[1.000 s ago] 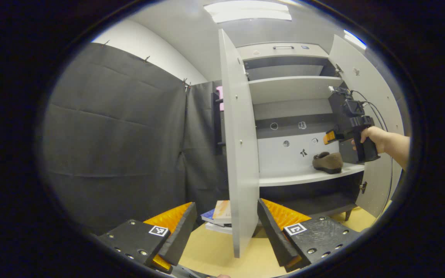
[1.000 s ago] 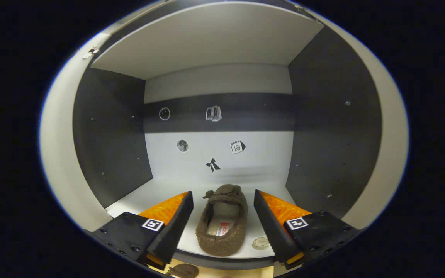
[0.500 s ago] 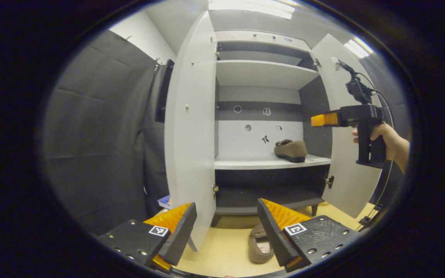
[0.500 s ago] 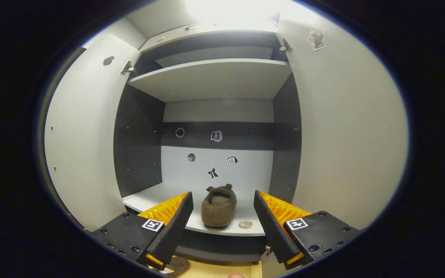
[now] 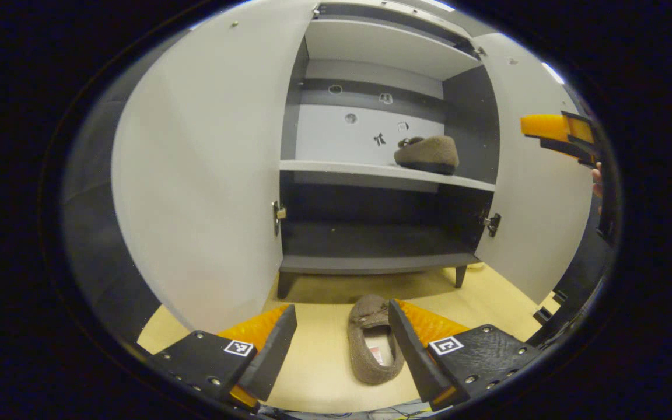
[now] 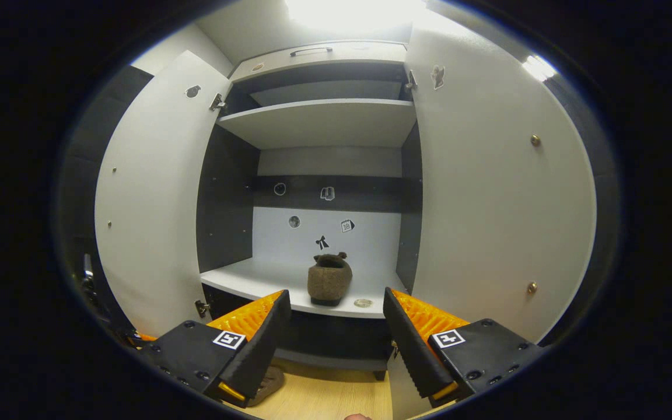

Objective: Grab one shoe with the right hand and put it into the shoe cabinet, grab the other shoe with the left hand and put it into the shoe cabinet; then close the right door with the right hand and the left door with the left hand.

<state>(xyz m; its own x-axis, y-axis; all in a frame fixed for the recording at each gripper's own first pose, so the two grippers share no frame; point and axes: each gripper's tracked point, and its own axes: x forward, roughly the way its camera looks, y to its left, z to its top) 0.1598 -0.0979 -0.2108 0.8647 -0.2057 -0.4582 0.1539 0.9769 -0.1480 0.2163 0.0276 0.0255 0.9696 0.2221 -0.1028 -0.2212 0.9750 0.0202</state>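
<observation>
One shoe [image 5: 427, 154] is already set on the middle shelf [image 5: 336, 169] of the cabinet [image 6: 318, 123], toward its right side, with both doors standing wide. The second shoe [image 5: 373, 344] lies on the floor [image 5: 318, 356] in front of the cabinet, just below the bottom shelf.

The left claw [image 5: 342, 341] is held open, nothing between its fingers, and the floor shoe is seen directly ahead of and below it, offset toward the right finger [image 5: 423, 329], whose inner face overlaps the shoe's side in the left gripper view. The shoe's long axis runs nearly along the claw's own forward line, toe toward the cabinet and heel toward the camera, so the fingers are already placed to close across its width. A small shift to centre it, then a descent, is judged to be what the pickup calls for.

The right claw [image 6: 336, 344] is also open and empty, held higher and facing the shelf shoe from well back. The left claw is clearly the nearer to the floor shoe. The left door [image 5: 207, 175] stands close beside the left claw's path.
</observation>
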